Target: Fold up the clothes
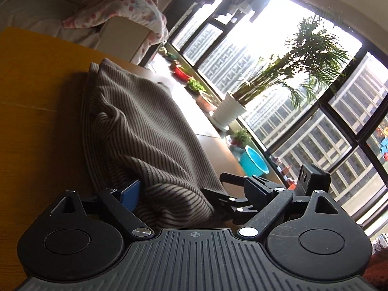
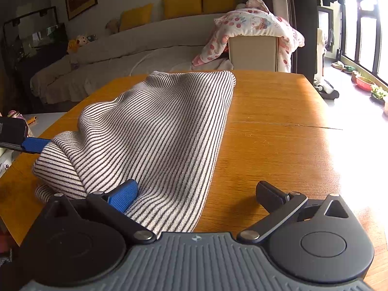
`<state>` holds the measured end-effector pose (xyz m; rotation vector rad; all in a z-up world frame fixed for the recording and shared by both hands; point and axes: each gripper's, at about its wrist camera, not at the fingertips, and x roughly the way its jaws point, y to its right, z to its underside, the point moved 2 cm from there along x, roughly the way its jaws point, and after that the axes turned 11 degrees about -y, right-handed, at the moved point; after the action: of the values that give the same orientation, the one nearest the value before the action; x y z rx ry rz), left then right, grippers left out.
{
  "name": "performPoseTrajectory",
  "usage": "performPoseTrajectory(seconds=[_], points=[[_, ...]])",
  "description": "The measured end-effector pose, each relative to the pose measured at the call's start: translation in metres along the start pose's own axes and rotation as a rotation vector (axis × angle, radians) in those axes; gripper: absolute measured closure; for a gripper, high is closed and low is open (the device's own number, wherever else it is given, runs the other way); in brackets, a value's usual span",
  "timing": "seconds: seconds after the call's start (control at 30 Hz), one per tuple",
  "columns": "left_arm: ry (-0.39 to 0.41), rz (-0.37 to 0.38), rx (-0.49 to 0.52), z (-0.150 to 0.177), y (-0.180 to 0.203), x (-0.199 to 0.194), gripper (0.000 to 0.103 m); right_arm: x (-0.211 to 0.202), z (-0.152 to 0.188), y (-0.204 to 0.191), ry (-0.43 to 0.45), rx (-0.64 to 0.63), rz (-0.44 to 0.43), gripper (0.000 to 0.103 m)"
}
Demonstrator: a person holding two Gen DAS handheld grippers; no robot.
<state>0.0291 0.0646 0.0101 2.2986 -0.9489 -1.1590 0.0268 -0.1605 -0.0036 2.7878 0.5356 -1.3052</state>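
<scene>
A striped grey-and-white garment (image 2: 155, 131) lies bunched on the wooden table (image 2: 278, 131); it also shows in the left wrist view (image 1: 145, 126). My right gripper (image 2: 198, 194) is open, its blue-padded left finger (image 2: 123, 196) touching the cloth's near edge, its right finger over bare wood. My left gripper (image 1: 218, 189) is open, with the cloth lying between its fingers against the blue pad (image 1: 131, 194). The left gripper's blue finger also shows in the right wrist view (image 2: 34, 144) at the cloth's left corner. The right gripper shows in the left wrist view (image 1: 266, 189).
A sofa (image 2: 126, 55) with yellow cushions stands beyond the table, with a floral quilt (image 2: 257, 26) over a box. A potted palm (image 1: 232, 106), a blue basin (image 1: 254, 162) and small plants line the window. The table's right half (image 2: 291, 111) is bare wood.
</scene>
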Motion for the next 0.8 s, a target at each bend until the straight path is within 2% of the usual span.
performPoseTrajectory(seconds=[0.07,0.13,0.23,0.3,0.37,0.53,0.57,0.67,0.73,0.8], points=[[-0.018,-0.007,0.022,-0.002,0.002,0.008,0.008,0.000,0.000,0.000,0.001,0.002,-0.001,0.000],[-0.051,-0.012,-0.001,-0.001,-0.003,0.019,0.008,0.001,-0.001,0.001,0.001,0.001,-0.003,0.000],[-0.057,0.021,0.003,0.004,-0.001,0.022,0.009,0.001,0.000,0.002,0.003,0.004,-0.003,0.000],[-0.030,0.108,0.067,0.008,0.013,0.006,0.009,0.001,0.000,0.002,0.004,0.005,-0.004,0.000],[0.004,0.161,0.132,0.012,0.028,-0.013,0.009,0.002,-0.001,0.002,0.003,0.004,-0.004,0.000],[0.023,0.182,0.186,0.022,0.038,-0.042,0.008,0.002,-0.001,0.001,0.001,0.002,-0.001,0.000],[0.020,0.183,0.194,0.025,0.039,-0.046,0.008,0.002,-0.001,0.001,0.000,0.001,0.000,0.000],[0.033,0.108,0.223,0.025,0.041,-0.052,0.004,0.002,0.000,0.000,-0.003,-0.001,0.004,0.000],[0.040,0.061,0.221,0.019,0.039,-0.049,0.004,0.002,0.000,-0.001,-0.005,-0.003,0.006,0.000],[0.048,0.045,0.209,0.009,0.039,-0.038,0.004,0.001,0.001,-0.001,-0.008,-0.004,0.008,0.000]])
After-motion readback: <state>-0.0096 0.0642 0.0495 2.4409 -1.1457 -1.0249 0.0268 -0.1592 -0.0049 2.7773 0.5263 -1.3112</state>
